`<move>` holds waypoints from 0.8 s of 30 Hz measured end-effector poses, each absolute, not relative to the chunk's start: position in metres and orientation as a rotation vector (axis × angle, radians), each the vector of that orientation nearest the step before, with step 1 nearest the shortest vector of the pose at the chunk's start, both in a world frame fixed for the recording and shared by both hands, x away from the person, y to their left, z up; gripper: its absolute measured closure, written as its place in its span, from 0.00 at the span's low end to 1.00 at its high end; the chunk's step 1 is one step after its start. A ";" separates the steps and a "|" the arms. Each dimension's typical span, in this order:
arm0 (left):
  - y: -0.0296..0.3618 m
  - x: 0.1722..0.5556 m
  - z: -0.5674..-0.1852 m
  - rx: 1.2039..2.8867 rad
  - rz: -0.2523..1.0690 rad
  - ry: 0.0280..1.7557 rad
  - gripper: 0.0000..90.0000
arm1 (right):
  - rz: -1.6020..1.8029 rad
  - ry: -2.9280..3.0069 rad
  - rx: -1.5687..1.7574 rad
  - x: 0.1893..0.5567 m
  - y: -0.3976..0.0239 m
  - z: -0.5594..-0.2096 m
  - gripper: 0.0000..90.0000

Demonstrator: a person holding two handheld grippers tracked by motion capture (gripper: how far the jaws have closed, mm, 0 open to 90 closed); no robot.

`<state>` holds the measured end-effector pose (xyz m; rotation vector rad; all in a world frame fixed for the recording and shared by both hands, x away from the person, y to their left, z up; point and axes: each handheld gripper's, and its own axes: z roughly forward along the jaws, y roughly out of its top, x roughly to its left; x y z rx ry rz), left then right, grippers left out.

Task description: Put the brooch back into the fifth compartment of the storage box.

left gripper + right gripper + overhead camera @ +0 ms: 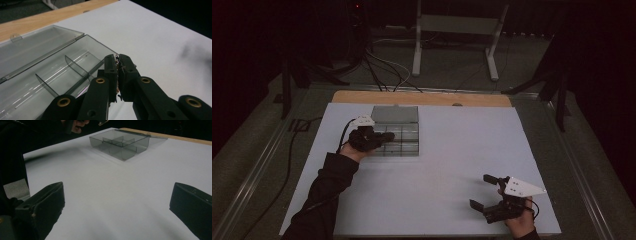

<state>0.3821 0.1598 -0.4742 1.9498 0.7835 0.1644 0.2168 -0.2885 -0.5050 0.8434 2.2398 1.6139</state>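
Observation:
A clear plastic compartment box [404, 140] lies on the white tabletop [452, 150] with its lid [395, 114] folded back flat behind it. My left gripper [384, 137] hovers over the box's left compartments. In the left gripper view its jaws [118, 58] are pressed together above the box's [62, 72] front right corner. A thin coppery sliver shows in the seam, and I cannot tell what it is. My right gripper [480, 191] rests near the table's front right, jaws wide apart, nothing between them [117, 202]. The box [120, 143] stands far ahead of it.
A wooden strip [422, 98] runs along the table's far edge behind the lid. Past it stand a metal frame [457, 25] and loose cables [377, 65] on the floor. A black cable [287, 170] trails down the left side.

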 end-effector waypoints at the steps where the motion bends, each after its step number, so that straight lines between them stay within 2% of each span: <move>1: 0.159 0.383 -0.476 1.952 0.166 0.789 0.97 | 1.616 2.240 0.845 0.217 -0.289 -0.505 0.00; 13: 0.152 0.392 -0.487 1.995 0.202 0.828 0.97 | 1.616 2.241 0.843 0.217 -0.289 -0.505 0.00; 17: 0.152 0.394 -0.488 1.981 0.221 0.853 0.93 | 1.619 2.239 0.843 0.217 -0.289 -0.505 0.00; 20: 0.152 0.394 -0.488 1.976 0.220 0.859 0.84 | 1.618 2.239 0.840 0.216 -0.289 -0.505 0.00; 24: 0.152 0.389 -0.482 1.964 0.210 0.859 0.54 | 1.617 2.238 0.842 0.217 -0.289 -0.505 0.00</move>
